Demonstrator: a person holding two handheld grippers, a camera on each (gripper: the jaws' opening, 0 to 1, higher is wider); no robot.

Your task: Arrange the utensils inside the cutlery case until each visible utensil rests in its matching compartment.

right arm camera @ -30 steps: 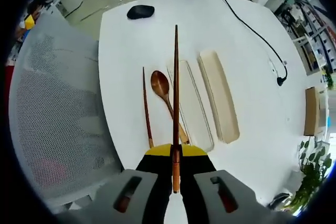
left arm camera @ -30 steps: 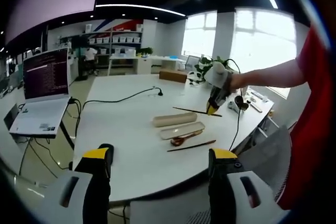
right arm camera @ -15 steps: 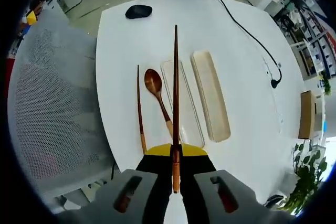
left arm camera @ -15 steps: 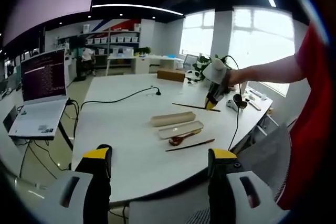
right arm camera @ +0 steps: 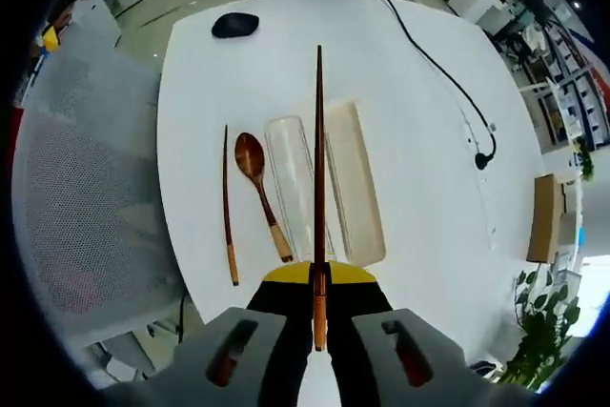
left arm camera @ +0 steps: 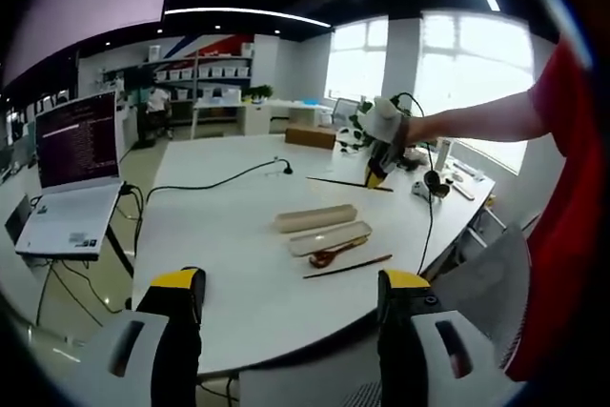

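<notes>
My right gripper (right arm camera: 317,278) is shut on a dark wooden chopstick (right arm camera: 319,169) that points straight ahead, held high above the table. Below it lie a clear case tray (right arm camera: 294,188), a beige case lid (right arm camera: 353,183), a wooden spoon (right arm camera: 259,188) and a second chopstick (right arm camera: 227,202), side by side. In the left gripper view, the right gripper (left arm camera: 378,152) holds its chopstick (left arm camera: 345,183) above the case tray (left arm camera: 329,236), lid (left arm camera: 315,217), spoon (left arm camera: 334,254) and loose chopstick (left arm camera: 347,266). My left gripper (left arm camera: 286,293) is open near the table's front edge, holding nothing.
A white round table (left arm camera: 229,264) carries a black cable (left arm camera: 224,178), a cardboard box (left arm camera: 315,137) and a black mouse (right arm camera: 234,24). A laptop (left arm camera: 76,173) stands to the left. A grey mesh chair (right arm camera: 86,207) sits by the table edge. A person's arm (left arm camera: 477,131) reaches in.
The right gripper has risen higher with the chopstick, so the table looks smaller in its view. The left gripper has stayed put.
</notes>
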